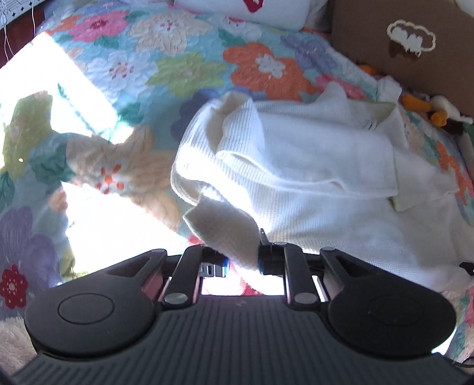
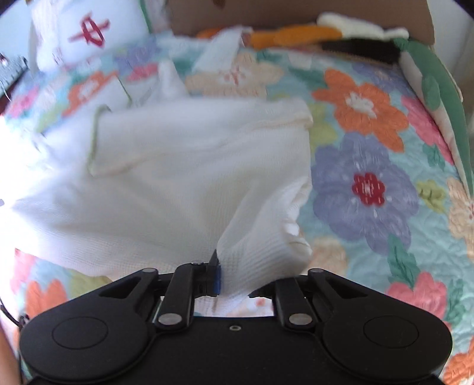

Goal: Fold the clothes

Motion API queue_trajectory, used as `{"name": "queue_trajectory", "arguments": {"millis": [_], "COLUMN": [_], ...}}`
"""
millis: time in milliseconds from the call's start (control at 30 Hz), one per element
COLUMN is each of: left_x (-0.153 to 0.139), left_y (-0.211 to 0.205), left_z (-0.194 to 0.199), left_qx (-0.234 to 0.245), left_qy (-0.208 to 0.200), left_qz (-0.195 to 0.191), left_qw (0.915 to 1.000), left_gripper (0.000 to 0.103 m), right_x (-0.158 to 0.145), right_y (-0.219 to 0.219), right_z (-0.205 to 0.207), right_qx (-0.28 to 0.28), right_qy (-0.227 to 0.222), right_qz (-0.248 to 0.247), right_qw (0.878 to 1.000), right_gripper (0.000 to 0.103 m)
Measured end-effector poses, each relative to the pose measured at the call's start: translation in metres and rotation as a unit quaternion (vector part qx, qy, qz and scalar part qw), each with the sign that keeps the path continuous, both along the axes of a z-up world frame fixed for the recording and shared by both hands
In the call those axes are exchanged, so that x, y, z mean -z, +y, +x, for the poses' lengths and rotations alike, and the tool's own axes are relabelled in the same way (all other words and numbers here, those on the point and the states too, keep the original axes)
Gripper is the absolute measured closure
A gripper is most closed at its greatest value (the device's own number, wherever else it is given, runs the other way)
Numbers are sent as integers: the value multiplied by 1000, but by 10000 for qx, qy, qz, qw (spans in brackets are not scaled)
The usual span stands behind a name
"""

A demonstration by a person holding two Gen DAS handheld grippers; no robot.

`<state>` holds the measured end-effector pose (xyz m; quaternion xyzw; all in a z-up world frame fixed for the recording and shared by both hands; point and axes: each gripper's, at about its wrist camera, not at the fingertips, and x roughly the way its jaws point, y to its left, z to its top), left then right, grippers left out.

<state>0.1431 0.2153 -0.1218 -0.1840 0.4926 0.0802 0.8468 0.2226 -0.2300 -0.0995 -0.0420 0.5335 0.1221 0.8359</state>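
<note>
Hand-held gripper (image 1: 243,263) pinches white waffle-knit garment (image 1: 296,165).

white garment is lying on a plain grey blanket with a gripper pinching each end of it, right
Not quite. The white garment lies on a quilt printed with bright flowers, not a plain grey blanket; both wrist views show it. The rest stands: the left gripper and the right gripper each have a fold of it between their fingers.

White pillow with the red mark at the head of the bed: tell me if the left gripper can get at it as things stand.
Probably not yet: the left gripper has the white garment between its fingers, and the pillow lies far across the quilt.
</note>
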Motion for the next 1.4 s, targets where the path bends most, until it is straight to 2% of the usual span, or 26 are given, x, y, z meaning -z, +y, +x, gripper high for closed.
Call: {"name": "queue_trajectory", "arguments": {"millis": [33, 100, 167, 267, 367, 467, 567, 600, 667, 767, 833, 900, 933, 1000, 1067, 1100, 1133, 1167, 1200, 1233, 1300, 1333, 1400], "left_x": [9, 15, 5, -22, -49, -74, -84, -82, -73, -45, -30, -22, -18, -10, 1, 5, 9, 11, 7, 1, -12, -19, -30], "left_y": [4, 11, 16, 19, 21, 21, 17, 14, 6, -8, -13, -13, -11, -6, -2, -3, -4, -7, -11, -13, -15, -13, -9], "left_z": [-2, -10, -19, -35, -50, -59, -51, -42, -21, 21, 41, 54, 60, 72, 85, 90, 95, 99, 101, 101, 103, 106, 114], "left_qx": [-79, -253, -254, -193, -140, -125, -20, 50, 220, 571, 682, 764, 781, 787, 720, 713, 706, 757, 839, 893, 972, 959, 893], "left_qy": [155, 281, 217, -4, -277, -530, -791, -810, -802, -585, -526, -620, -674, -723, -616, -587, -559, -573, -700, -899, -1285, -1460, -1770], "left_qz": [-81, -311, -395, -359, -278, -271, -414, -429, -413, -149, 162, 417, 390, 262, -38, -114, -190, -122, -9, -3, -11, -37, -74], "left_qw": [9998, 9988, 9987, 9992, 9991, 9981, 9960, 9958, 9957, 9965, 9962, 9943, 9939, 9939, 9955, 9957, 9958, 9954, 9940, 9919, 9869, 9846, 9801], "left_gripper": [79, 76, 76, 75, 75, 68, 61, 57, 56, 52, 51, 49, 41, 28, 32, 41, 71, 85, 95, 98, 98, 98, 98], "right_x": [5, 10, 8, -9, -30, -56, -70, -67, -59, -31, -12, -4, 0, 11, 27, 33, 38, 43, 43, 43, 33, 24, 7], "right_y": [-2, -8, -17, -23, -27, -24, -7, 4, 28, 66, 84, 88, 90, 88, 83, 84, 86, 88, 94, 100, 110, 114, 119], "right_z": [2, 4, 4, -5, -16, -24, -18, -11, 2, 29, 47, 59, 64, 77, 88, 90, 92, 94, 96, 99, 100, 101, 104], "right_qx": [15, 146, 346, 511, 801, 986, 789, 650, 380, 293, 461, 634, 721, 916, 1091, 1099, 1107, 1090, 952, 802, 436, 235, 13], "right_qy": [110, 298, 409, 245, -132, -590, -611, -492, -249, 205, 410, 245, 163, 192, 384, 386, 388, 366, 222, 63, -510, -880, -1336], "right_qz": [-14, 10, -8, -261, -511, -276, 711, 1035, 1655, 2143, 2248, 2099, 2023, 2131, 2461, 2542, 2622, 2672, 2562, 2444, 2155, 2015, 1918], "right_qw": [9999, 9994, 9986, 9981, 9954, 9930, 9925, 9913, 9852, 9761, 9724, 9754, 9765, 9725, 9623, 9601, 9578, 9568, 9617, 9663, 9742, 9752, 9723], "right_gripper": [88, 83, 69, 66, 61, 58, 54, 54, 54, 53, 51, 49, 43, 40, 39, 39, 39, 44, 53, 99, 98, 98, 98]}}
